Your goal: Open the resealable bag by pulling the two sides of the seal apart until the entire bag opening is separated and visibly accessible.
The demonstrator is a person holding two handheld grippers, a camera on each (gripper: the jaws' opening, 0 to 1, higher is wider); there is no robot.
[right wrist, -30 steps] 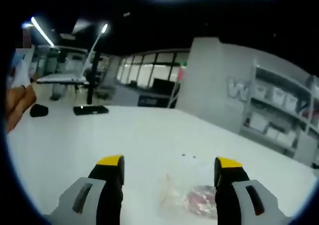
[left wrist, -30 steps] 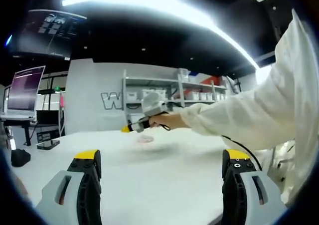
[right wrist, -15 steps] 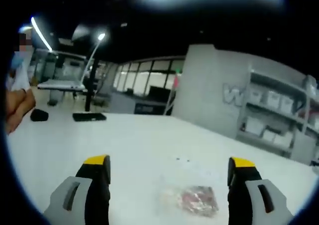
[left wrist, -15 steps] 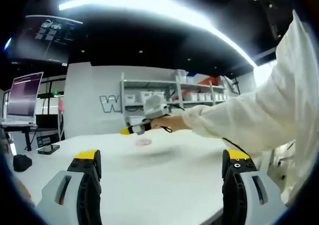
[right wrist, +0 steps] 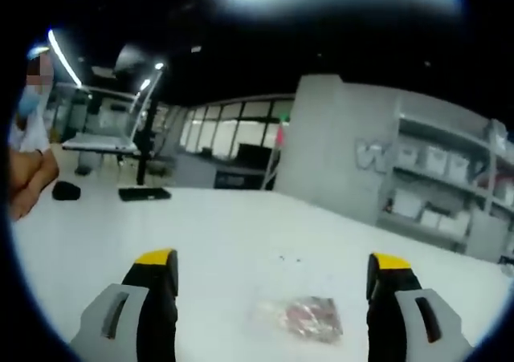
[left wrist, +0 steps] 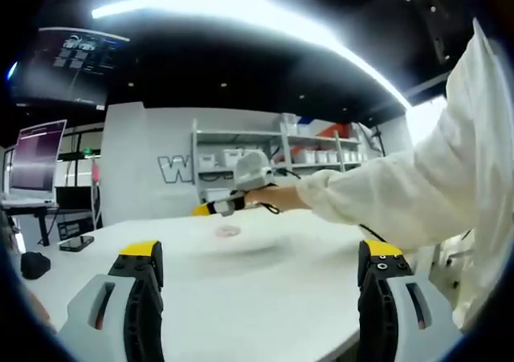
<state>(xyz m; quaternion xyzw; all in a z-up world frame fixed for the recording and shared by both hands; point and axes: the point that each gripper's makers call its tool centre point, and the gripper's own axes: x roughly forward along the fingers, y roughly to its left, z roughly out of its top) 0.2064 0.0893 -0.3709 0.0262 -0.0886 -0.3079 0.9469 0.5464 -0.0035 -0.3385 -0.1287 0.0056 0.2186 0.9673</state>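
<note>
The bag (right wrist: 299,317) is blurred in the right gripper view: a small clear pouch lying flat on the white bench (right wrist: 241,233), with something reddish inside that cannot be made out, and its seal too soft to see. In the left gripper view the bag (left wrist: 228,231) is only a tiny pale smudge far across the bench (left wrist: 265,282). The right tongs (right wrist: 273,286) stand wide apart with yellow tips, holding nothing; the bag lies on the bench between and beyond the two jaws, touching neither. The left tongs (left wrist: 261,270) are likewise spread wide and empty, well apart from the bag. From the right side of the left gripper view a white sleeve (left wrist: 401,193) reaches in, cut off by the edge, and its hand (left wrist: 269,197) grips the handle of the right tongs (left wrist: 210,209), which hover just above the bag there; at that range their opening cannot be judged from this view. On the grey wall behind, beside shelves (left wrist: 265,149) of white bins, a large letter "W" (left wrist: 170,168) can be read, the rest of the word being covered by the shelves. A dark phone-like slab (right wrist: 144,193) and a small black object (right wrist: 66,190) lie at the far edge of the bench.
</note>
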